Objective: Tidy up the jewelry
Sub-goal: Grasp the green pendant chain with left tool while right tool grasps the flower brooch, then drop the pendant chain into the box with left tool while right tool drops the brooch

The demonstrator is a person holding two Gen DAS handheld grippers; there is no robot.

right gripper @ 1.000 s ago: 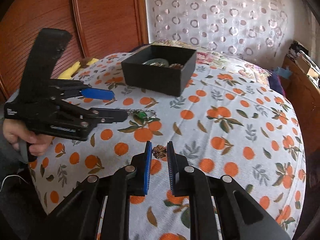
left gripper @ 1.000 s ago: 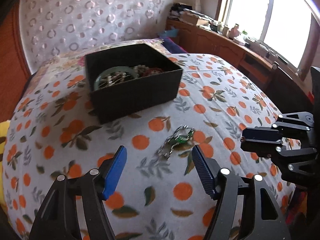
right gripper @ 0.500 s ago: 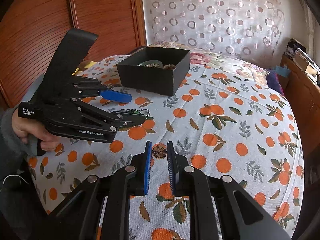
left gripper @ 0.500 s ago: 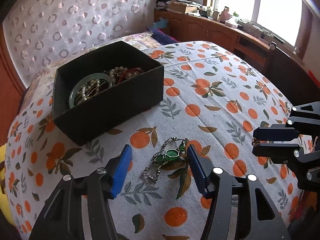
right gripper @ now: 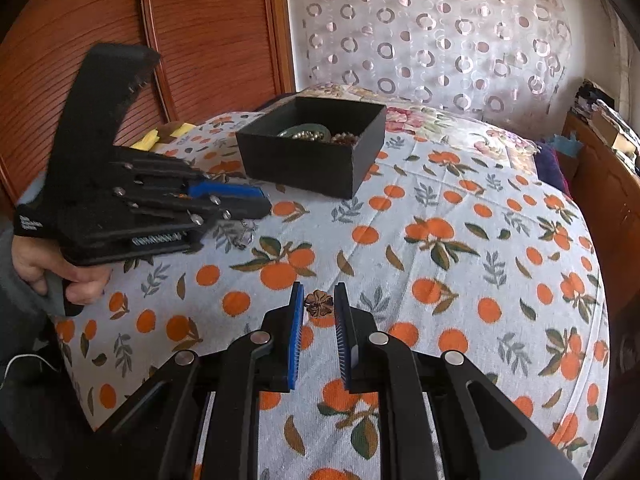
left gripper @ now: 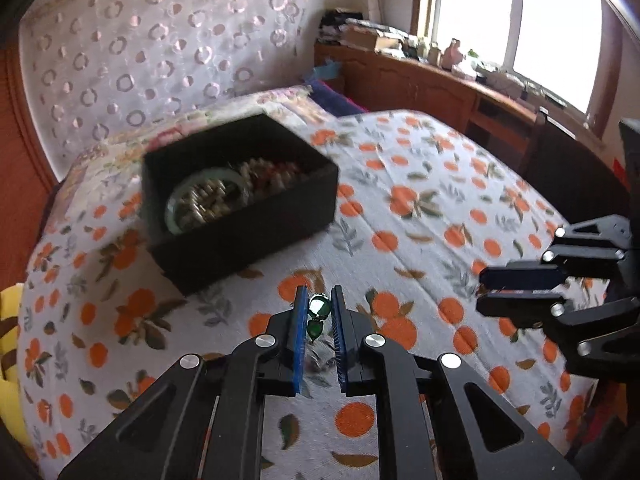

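Note:
My left gripper (left gripper: 318, 304) is shut on a green-stone chain bracelet (left gripper: 319, 307) and holds it above the orange-print bedcover; its chain hangs between the pads. It also shows in the right wrist view (right gripper: 256, 202). The black jewelry box (left gripper: 240, 204), holding a jade bangle and beads, stands just beyond; it also shows in the right wrist view (right gripper: 316, 148). My right gripper (right gripper: 318, 300) is shut on a small brown flower brooch (right gripper: 319, 303), pads slightly apart around it. It also shows in the left wrist view (left gripper: 486, 290).
The bedcover (right gripper: 440, 264) drops off at the right and near edges. A wooden wardrobe (right gripper: 200, 32) stands at the left, a curtain (right gripper: 440, 20) behind. A wooden sideboard with clutter (left gripper: 420, 76) runs under the window.
My left gripper has closed on the green bracelet and lifted it off the bedcover toward the box. My right gripper stays shut on the brooch, nearly still.

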